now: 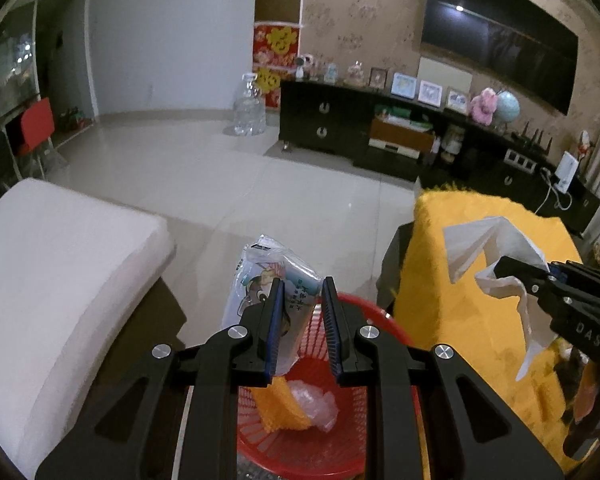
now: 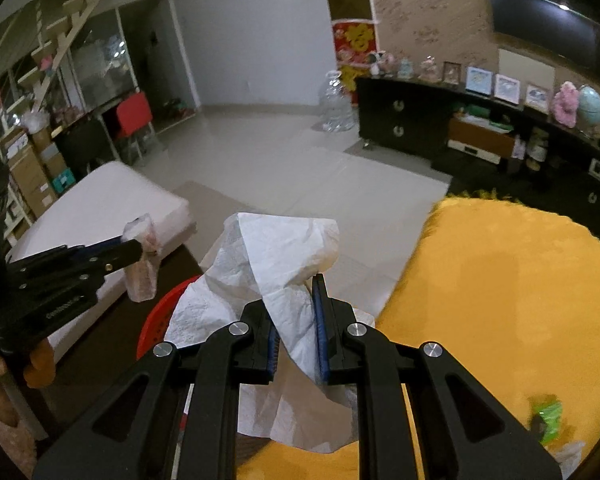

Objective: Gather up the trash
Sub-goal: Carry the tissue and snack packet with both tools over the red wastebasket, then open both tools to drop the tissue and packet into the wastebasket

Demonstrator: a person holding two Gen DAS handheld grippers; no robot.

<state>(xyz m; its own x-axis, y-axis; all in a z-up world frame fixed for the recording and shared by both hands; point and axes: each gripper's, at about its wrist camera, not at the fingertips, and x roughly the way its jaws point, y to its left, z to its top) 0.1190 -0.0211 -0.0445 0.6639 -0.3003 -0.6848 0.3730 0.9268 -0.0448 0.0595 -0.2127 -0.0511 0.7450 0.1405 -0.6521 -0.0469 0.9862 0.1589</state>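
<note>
Right wrist — crumpled white tissue (image 2: 284, 256)

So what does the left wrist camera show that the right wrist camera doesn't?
Only the left wrist view looks into the red basket, where an orange scrap and crumpled clear plastic lie. Only the right wrist view shows a green wrapper on the yellow cloth and shelves with boxes. Both show the left gripper shut on a plastic wrapper and the right gripper shut on a white tissue.

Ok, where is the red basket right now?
In the left wrist view the red basket sits low in the centre, directly under the left gripper, with the yellow cloth to its right.
</note>
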